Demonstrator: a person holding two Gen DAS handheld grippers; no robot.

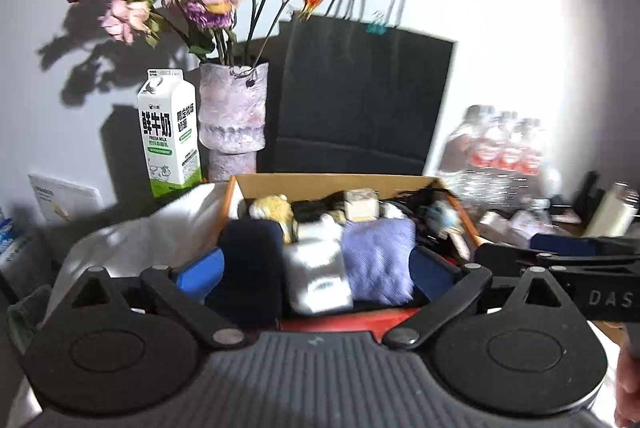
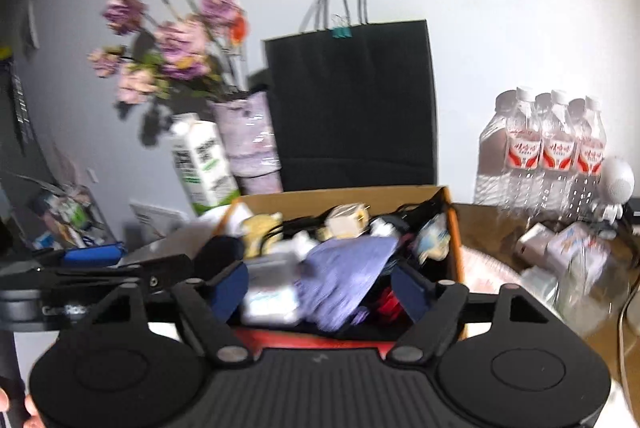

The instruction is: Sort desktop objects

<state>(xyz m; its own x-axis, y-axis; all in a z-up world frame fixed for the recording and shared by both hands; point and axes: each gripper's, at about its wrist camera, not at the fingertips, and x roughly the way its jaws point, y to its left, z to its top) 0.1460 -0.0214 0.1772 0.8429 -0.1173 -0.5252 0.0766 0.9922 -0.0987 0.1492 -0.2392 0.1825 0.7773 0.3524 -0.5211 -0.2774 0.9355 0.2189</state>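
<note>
Milk carton (image 1: 170, 134) reads "FRESH MILK", back-left of the left gripper (image 1: 316, 268). Both it and the right gripper (image 2: 320, 288) gape empty over the cardboard box (image 1: 332, 180) of socks; white wall behind.

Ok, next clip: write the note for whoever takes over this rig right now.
Left claw: open, holding nothing. Right claw: open, holding nothing. Both hang at the near end of the cardboard box. In the box: navy bundle, white socks, lilac cloth, plus cables and small items behind. Milk carton, vase, black bag and water bottles remain outside, still unsorted.
</note>
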